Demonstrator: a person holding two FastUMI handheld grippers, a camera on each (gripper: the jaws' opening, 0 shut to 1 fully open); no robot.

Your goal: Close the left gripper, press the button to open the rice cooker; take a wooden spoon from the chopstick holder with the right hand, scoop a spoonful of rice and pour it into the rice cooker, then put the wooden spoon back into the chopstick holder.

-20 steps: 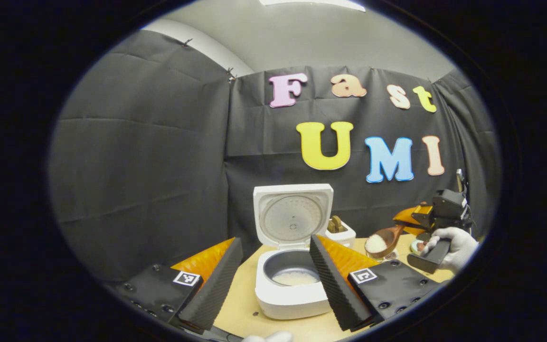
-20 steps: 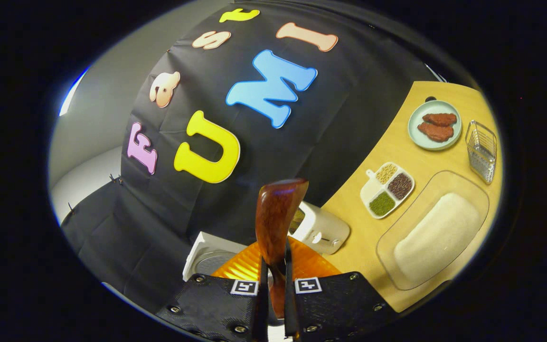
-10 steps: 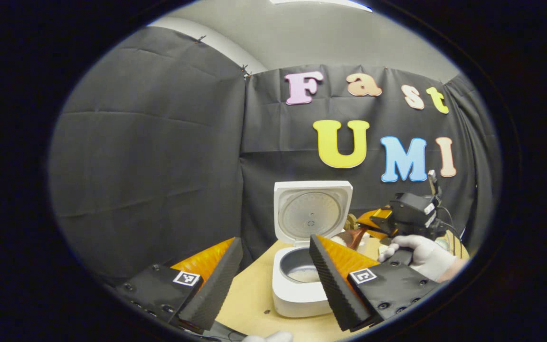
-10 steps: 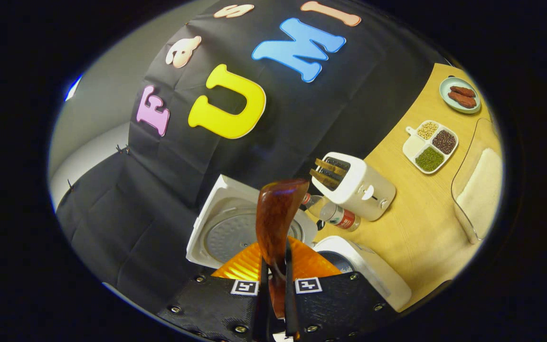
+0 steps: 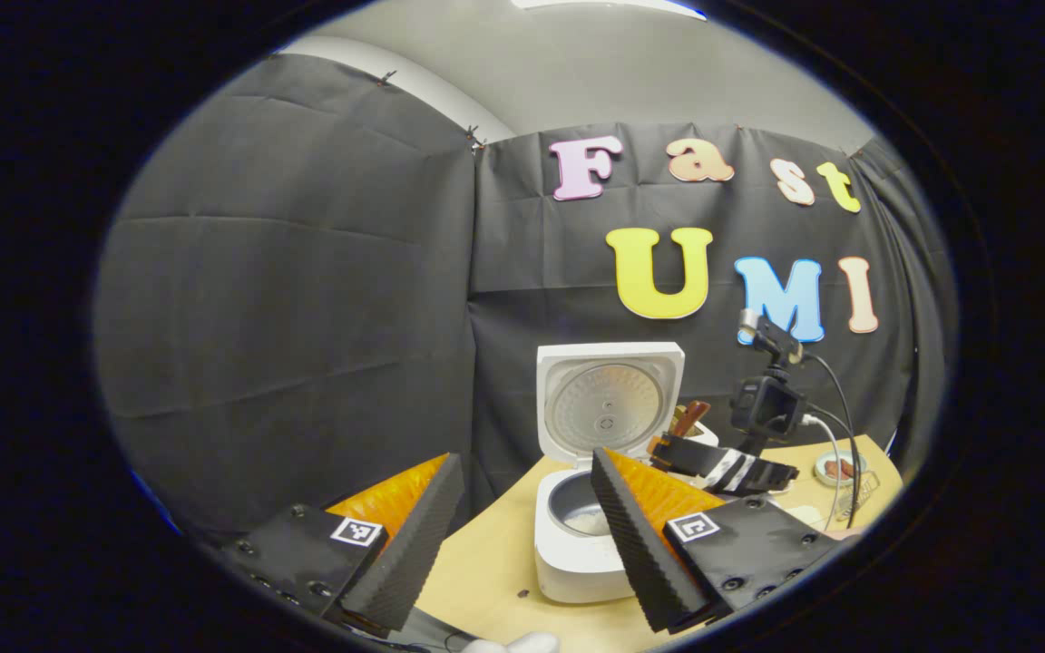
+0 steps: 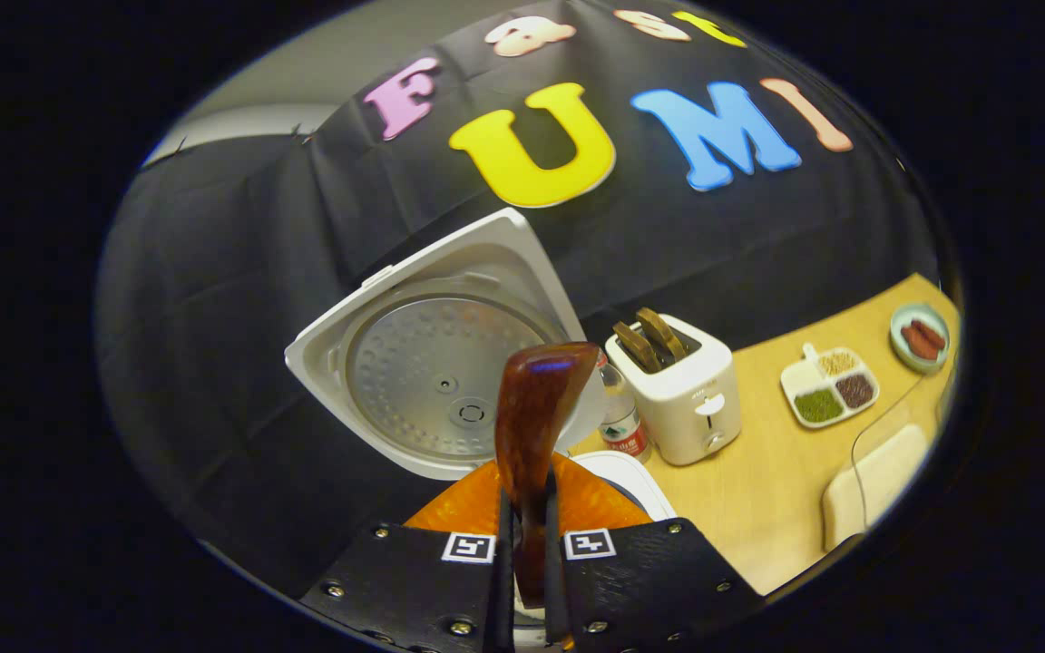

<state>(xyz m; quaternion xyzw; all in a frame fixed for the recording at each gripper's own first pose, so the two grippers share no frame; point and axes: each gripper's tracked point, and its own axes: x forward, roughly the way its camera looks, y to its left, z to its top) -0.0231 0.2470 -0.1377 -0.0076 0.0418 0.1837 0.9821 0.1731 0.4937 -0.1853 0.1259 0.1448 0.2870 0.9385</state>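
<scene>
In the left gripper view, the left gripper (image 5: 522,531) hovered with its jaws spread wide and nothing between them, low over the near edge of the pale wooden worktop (image 5: 486,580). Beyond it stood the white rice cooker (image 5: 577,553), its lid (image 5: 609,399) swung fully up and back so that the ribbed metal inner plate faced forward; a little white rice (image 5: 593,521) lay at the bottom of the dark inner pot. Just to the right of the cooker, the right gripper (image 5: 722,464) reached in over the pot, with a small camera on a stalk and trailing cables above it. In the right gripper view, the right gripper (image 6: 522,553) had its jaws pressed tightly together on the handle of the wooden spoon (image 6: 533,426), whose glossy brown back rose upright before the lens; whether the bowl carried rice could not be told from that side. Behind the spoon the open lid (image 6: 436,363) stood close, and a curve of the cooker's white rim (image 6: 631,476) showed just right of the jaws. Farther right on the worktop (image 6: 758,499) stood a small bottle (image 6: 618,422), a white toaster (image 6: 681,394) holding two brown slices, a divided dish of grains (image 6: 826,385), a round plate (image 6: 922,336) near the far edge and a clear tray (image 6: 876,481) of white rice
</scene>
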